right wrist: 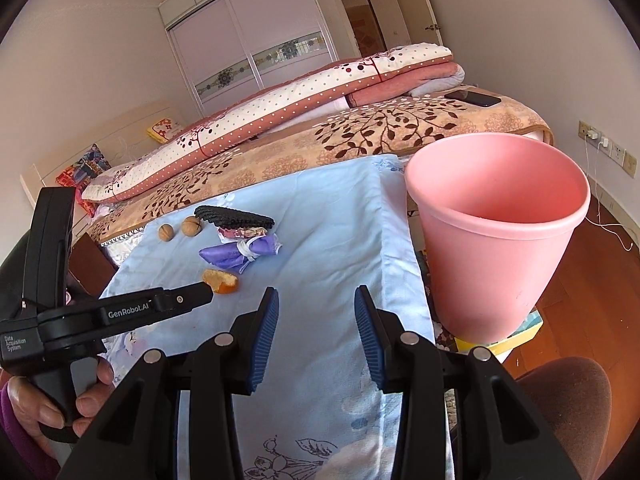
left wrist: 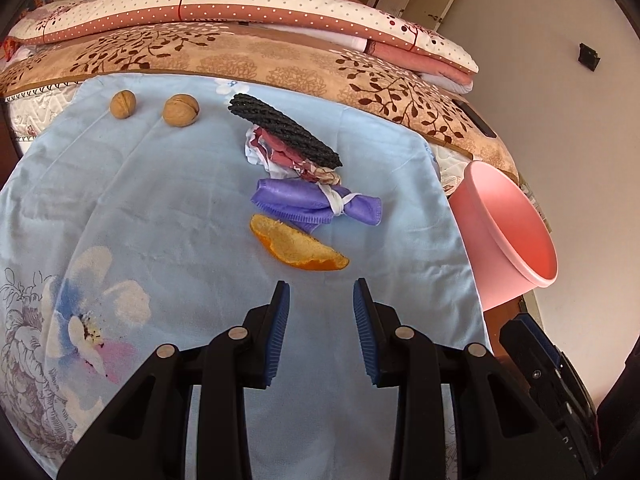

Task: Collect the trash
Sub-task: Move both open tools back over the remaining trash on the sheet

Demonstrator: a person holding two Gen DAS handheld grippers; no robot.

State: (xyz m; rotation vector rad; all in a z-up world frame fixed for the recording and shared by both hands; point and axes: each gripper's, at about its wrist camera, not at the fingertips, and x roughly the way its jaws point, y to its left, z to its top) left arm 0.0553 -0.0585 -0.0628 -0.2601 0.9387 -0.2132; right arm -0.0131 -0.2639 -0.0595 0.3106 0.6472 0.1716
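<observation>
Orange peel (left wrist: pixel 298 247) lies on the light-blue floral cloth (left wrist: pixel 160 200) that covers the near end of the bed, just ahead of the left tongs (left wrist: pixel 321 292). Those tongs hover above the cloth with their blue ribbed pads apart and nothing between them. Beyond the peel, almost touching it, sits a folded purple cloth (left wrist: pixel 312 202) tied round the middle with a white strip. Behind that is a crumpled red-and-white wrapper (left wrist: pixel 280 156), with a black woven piece (left wrist: pixel 286 130) resting across its top. Two walnuts (left wrist: pixel 123 105) (left wrist: pixel 181 110) sit apart from the pile, farther back on the left.

A pink waste bin (right wrist: pixel 496 236) stands upright beside the right edge of the cloth, its mouth open; nothing shows inside the part that is visible. The right tongs (right wrist: pixel 316 296) hang above the cloth near the bin, pads apart and empty. In the right wrist view a hand (right wrist: pixel 60 400) grips the handle of the left device, whose tip reaches just short of the peel. A black phone (right wrist: pixel 472 98) lies on the leaf-patterned blanket (right wrist: pixel 380 132) farther up the bed.
</observation>
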